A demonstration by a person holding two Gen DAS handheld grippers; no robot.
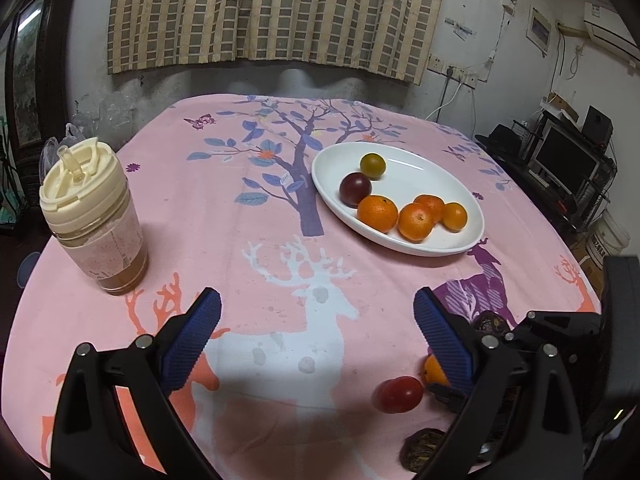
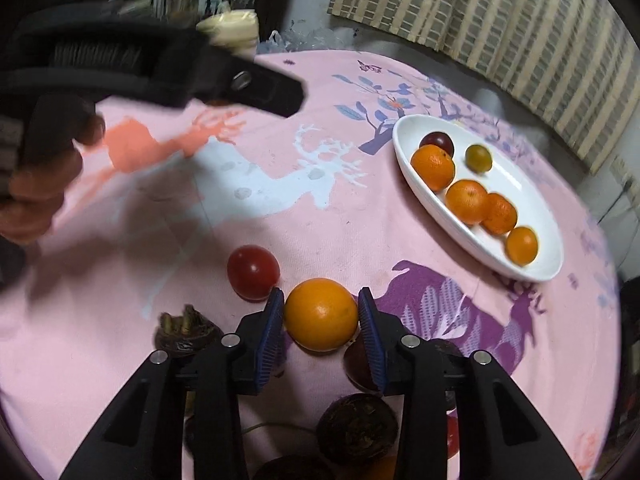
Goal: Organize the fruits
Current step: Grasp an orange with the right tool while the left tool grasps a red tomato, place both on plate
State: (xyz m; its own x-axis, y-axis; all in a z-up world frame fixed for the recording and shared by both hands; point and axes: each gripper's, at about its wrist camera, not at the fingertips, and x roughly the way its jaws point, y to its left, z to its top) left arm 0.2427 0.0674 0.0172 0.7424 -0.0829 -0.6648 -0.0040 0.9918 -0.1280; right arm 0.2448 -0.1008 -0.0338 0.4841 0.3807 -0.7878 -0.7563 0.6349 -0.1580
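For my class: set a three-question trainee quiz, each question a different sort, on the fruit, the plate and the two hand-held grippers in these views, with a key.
1. True or false: the left hand-held gripper is shut on a fruit.
2. How many fruits lie on the white plate?
3. Multiple choice: the right hand-held gripper has its fingers on either side of
A. the red tomato
B. the orange
C. the cup with the cream lid

Key:
1. False; it is open, with nothing between its fingers.
2. Six: four orange, one dark purple, one greenish.
3. B
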